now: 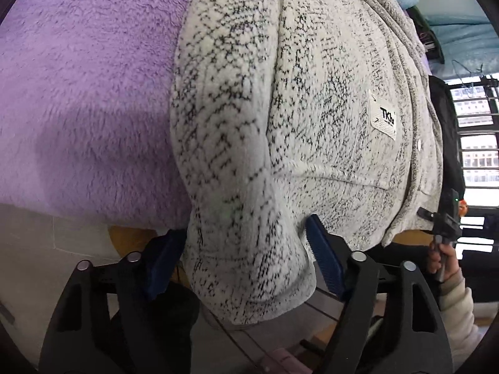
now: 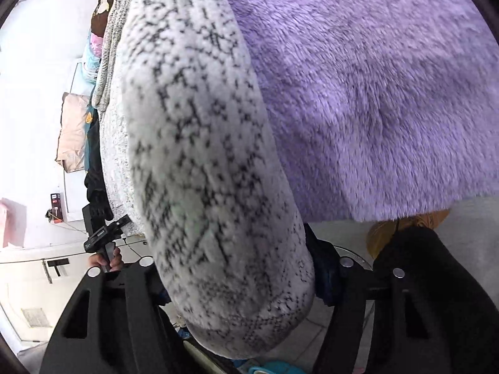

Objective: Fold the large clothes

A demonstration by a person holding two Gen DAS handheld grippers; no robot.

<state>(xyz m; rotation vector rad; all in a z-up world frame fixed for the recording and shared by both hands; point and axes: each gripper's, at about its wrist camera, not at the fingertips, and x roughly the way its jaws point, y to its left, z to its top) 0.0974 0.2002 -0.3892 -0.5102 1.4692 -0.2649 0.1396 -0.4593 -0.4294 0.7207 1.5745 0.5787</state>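
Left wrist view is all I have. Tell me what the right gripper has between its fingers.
Observer: The right gripper straddles a thick roll of the grey speckled fleece jacket. The cloth fills the gap, and the one blue pad that shows lies against it.
Operator: Say what lies beyond the jacket on that side.
Observer: The purple blanket, to the right of the roll in the right wrist view. The roll hangs past the blanket's near edge.
Operator: Report how my left gripper looks from there.
Observer: The left gripper shows small at the left, beside the jacket's edge, with a hand on its handle. Its jaws cannot be made out from there.
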